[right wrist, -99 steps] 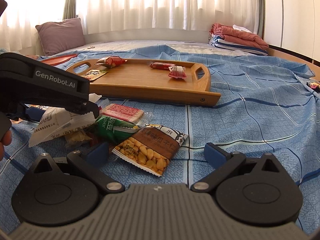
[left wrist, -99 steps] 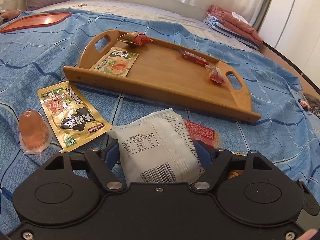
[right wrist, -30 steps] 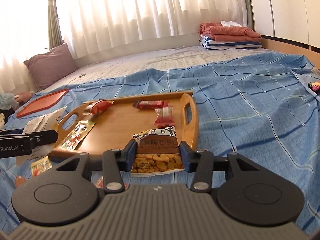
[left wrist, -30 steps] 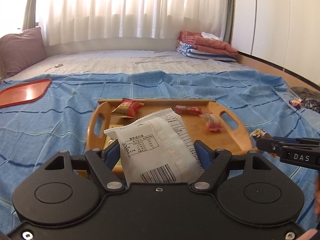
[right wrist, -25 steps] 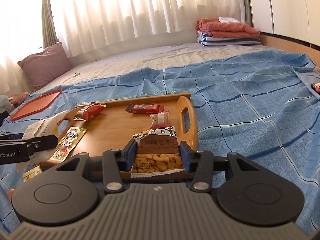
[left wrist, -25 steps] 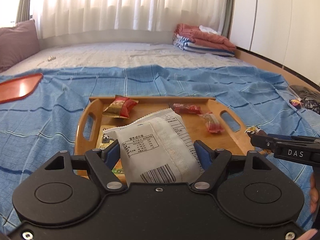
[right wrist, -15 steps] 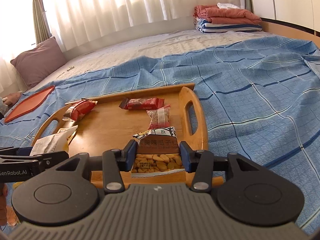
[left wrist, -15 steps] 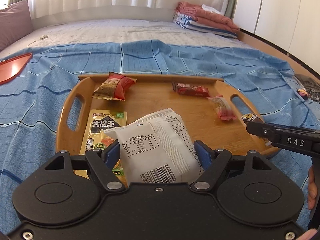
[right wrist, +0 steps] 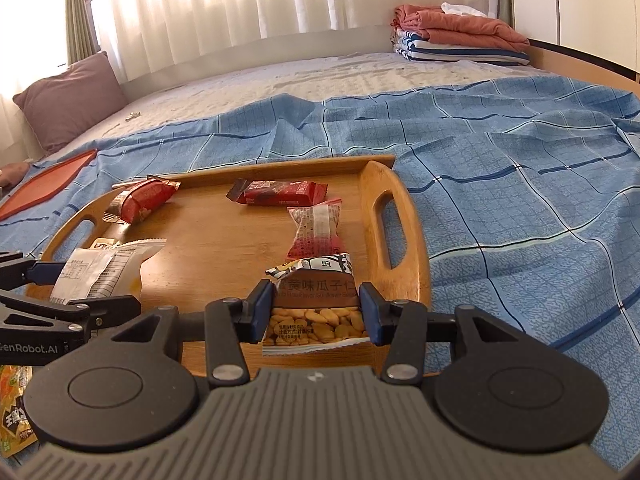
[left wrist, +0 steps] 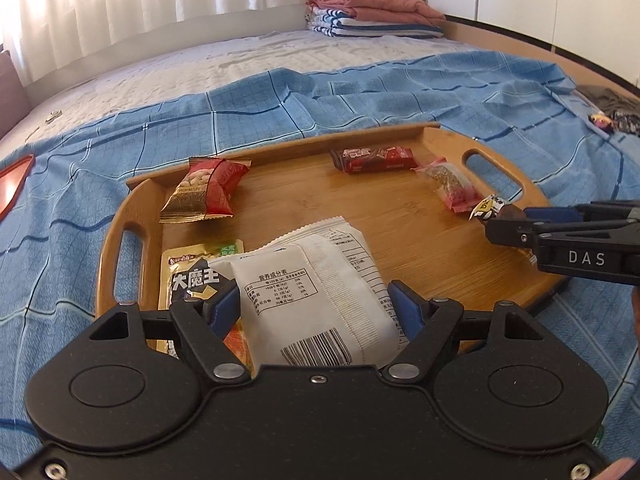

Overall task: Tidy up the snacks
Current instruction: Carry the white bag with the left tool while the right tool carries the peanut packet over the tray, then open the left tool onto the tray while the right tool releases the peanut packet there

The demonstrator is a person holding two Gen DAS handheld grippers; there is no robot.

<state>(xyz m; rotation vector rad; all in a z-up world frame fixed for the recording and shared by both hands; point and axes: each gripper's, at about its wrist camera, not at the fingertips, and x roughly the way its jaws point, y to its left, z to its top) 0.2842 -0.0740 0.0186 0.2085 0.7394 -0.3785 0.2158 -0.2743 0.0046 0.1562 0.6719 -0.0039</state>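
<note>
A wooden tray (left wrist: 404, 236) lies on the blue checked bedspread; it also shows in the right wrist view (right wrist: 224, 240). My left gripper (left wrist: 316, 304) is shut on a white snack packet (left wrist: 312, 300) and holds it over the tray's near left part. My right gripper (right wrist: 316, 308) is shut on a sunflower seed packet (right wrist: 314, 304) over the tray's near right corner. On the tray lie a red-gold nut packet (left wrist: 204, 190), a dark red bar (left wrist: 374, 159), a red-clear candy packet (left wrist: 450, 186) and a yellow-black packet (left wrist: 192, 276).
A red tray (right wrist: 44, 186) lies far left on the bed. A purple pillow (right wrist: 68, 100) and folded blankets (right wrist: 456, 34) sit at the back. Another yellow packet (right wrist: 14, 412) lies on the bedspread at the near left. Small dark items (left wrist: 612, 118) lie far right.
Both grippers have moved forward and down over the tray with their packets held. The tray looks nearer and larger in both views.
</note>
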